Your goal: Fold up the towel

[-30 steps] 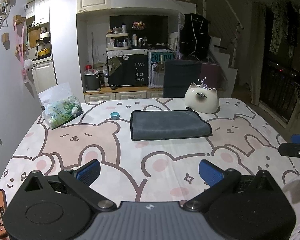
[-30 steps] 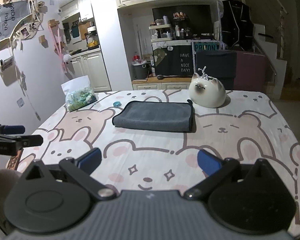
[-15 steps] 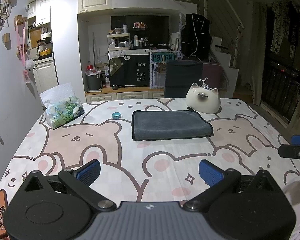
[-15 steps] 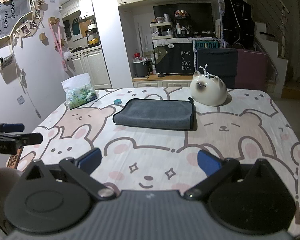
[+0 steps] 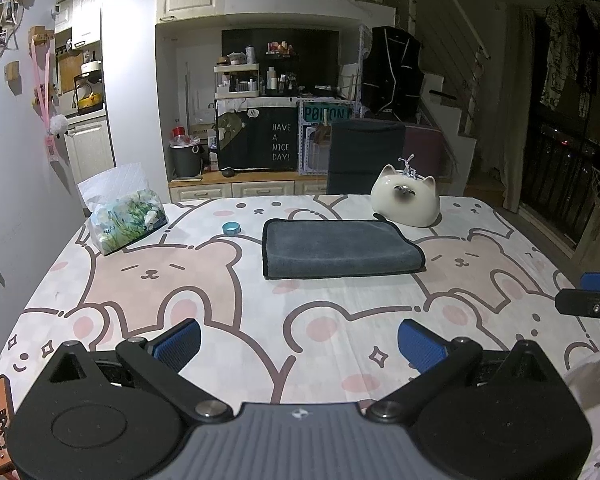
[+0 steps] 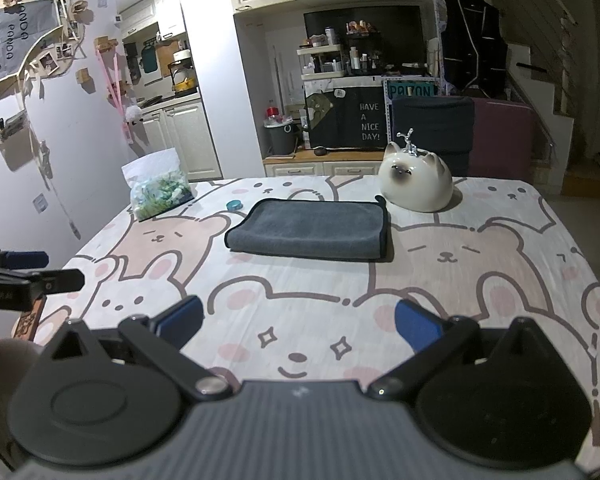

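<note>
The towel (image 5: 340,248) lies flat near the far middle of the surface (image 5: 220,304), a dark grey cloth with a black sewn border, already doubled over into a neat rectangle, its rounded fold running along the side nearest the ceramic cat (image 5: 406,202), which sits just beside its far corner. It looks soft, light and limp, a plush microfibre by the nap, so it will likely sag and drape the moment it is lifted and will not keep a shape of its own; the pile should give the pads good friction, so slipping seems a small risk. The sensible places to take hold are the two corners of one short edge, pinching both layers at the bound hem so that the stack does not slide apart. A small blue cap (image 5: 231,228) sits near its other far corner, and a tissue pack (image 5: 126,220) stands well apart at the far left. The left hand-held gripper (image 5: 299,340) hovers over the near edge of the surface with its blue pads spread wide, holding and touching nothing. The right hand-held gripper (image 6: 298,322) is likewise spread wide and empty, well short of the towel.
</note>
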A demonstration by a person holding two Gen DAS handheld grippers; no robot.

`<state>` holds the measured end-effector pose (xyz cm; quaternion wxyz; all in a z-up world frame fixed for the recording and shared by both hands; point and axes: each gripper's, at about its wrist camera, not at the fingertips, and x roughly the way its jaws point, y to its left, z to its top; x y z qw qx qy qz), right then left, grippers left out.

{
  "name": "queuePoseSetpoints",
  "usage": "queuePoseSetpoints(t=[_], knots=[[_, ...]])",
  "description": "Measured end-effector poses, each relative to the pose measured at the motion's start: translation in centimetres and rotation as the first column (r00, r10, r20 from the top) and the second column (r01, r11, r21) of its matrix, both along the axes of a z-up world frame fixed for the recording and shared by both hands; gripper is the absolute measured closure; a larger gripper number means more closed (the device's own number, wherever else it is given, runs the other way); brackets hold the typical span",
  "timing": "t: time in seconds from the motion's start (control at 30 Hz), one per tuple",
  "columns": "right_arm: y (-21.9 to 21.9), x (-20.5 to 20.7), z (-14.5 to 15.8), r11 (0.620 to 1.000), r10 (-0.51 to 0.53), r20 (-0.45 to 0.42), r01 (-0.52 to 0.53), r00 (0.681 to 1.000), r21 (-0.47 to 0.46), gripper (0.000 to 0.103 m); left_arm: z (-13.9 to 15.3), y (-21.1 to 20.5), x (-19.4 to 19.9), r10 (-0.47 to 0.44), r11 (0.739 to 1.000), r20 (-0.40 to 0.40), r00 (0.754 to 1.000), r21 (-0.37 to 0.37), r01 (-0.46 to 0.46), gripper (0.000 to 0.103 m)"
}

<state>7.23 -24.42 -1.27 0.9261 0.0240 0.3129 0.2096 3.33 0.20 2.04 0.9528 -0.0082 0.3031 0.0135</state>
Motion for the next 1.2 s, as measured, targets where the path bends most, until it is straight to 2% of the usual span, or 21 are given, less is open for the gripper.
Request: queuePoseSetpoints(t=[1.2], knots=[[0.0, 0.05, -0.03, 1.0, 0.001, 0.001, -0.001, 1.0, -0.002, 0.0, -0.18, -0.19, -0.13, -0.004, 1.0, -0.002, 1.0, -0.01, 0.004, 0.0]])
